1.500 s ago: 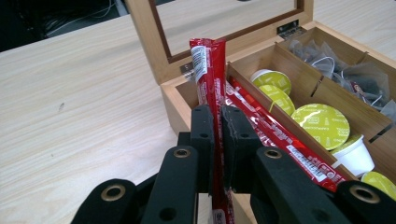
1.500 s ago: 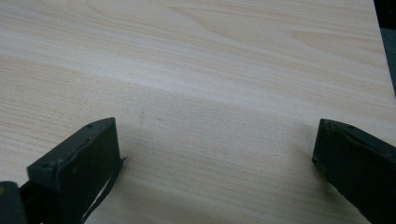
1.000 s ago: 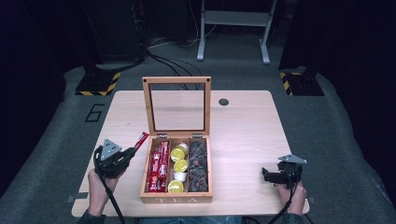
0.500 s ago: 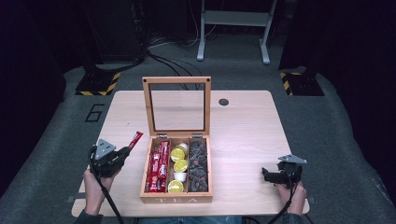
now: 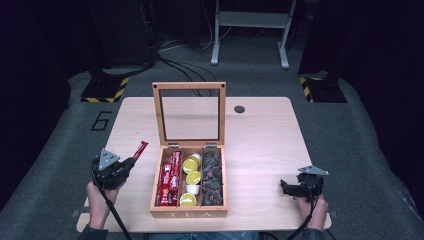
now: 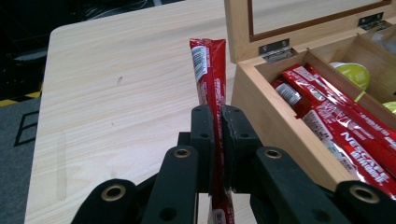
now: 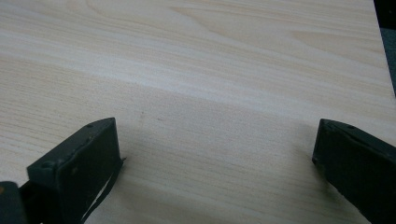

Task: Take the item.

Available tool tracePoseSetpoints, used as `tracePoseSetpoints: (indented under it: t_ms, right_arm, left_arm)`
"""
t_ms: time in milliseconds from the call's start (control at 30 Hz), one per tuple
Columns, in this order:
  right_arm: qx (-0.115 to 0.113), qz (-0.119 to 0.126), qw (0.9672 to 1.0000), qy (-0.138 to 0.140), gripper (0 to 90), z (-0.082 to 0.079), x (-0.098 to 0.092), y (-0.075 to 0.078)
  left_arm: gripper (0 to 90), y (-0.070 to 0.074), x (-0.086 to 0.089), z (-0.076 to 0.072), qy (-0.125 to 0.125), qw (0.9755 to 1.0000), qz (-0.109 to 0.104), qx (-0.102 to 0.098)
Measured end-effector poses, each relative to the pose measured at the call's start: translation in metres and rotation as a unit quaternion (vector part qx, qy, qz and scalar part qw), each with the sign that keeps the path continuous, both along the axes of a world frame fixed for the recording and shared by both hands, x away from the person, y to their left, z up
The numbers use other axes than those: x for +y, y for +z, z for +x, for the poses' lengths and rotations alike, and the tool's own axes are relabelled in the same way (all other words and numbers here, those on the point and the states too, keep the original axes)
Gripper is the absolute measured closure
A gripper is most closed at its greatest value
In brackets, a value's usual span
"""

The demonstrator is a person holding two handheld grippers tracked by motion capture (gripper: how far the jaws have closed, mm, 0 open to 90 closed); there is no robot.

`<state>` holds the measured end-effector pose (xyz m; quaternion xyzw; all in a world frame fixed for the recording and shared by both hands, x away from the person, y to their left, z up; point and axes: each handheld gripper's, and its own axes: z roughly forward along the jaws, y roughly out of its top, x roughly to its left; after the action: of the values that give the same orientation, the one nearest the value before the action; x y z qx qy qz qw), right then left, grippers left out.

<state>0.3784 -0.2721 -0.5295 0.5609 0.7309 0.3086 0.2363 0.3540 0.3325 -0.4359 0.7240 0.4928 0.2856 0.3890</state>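
Red stick sachet (image 6: 208, 70): long, narrow, flat packet, glossy red with a white printed panel near its far end. Long axis runs along the left claw's (image 6: 217, 126) own line, the free end pointing away from the person and slanting toward the tea box (image 5: 189, 212); in the high view it (image 5: 139, 149) sits just left of the box's left wall, outside it. Nearer part clamped between the left claw's (image 5: 129, 163) two black jaws, which are closed on it.

Tea box: wooden, glass lid (image 5: 189, 111) standing upright, three compartments. Left holds more red sachets (image 5: 169, 179), middle yellow-topped pods (image 5: 191, 176), right dark packets (image 5: 212, 175).

Right claw (image 5: 285, 187): well right of the box, jaws wide apart, nothing between them, over bare desk (image 5: 260, 140).
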Motion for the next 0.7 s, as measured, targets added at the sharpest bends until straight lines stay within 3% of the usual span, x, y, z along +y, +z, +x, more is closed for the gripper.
tracePoseSetpoints:
  t_ms: [700]
  right_arm:
    - [0.000,0.000,1.0000,0.000,0.0,0.000,0.000,0.000]
  left_arm:
    - [83.3,-0.010,0.015,0.011,0.030,0.9995,-0.009,0.001]
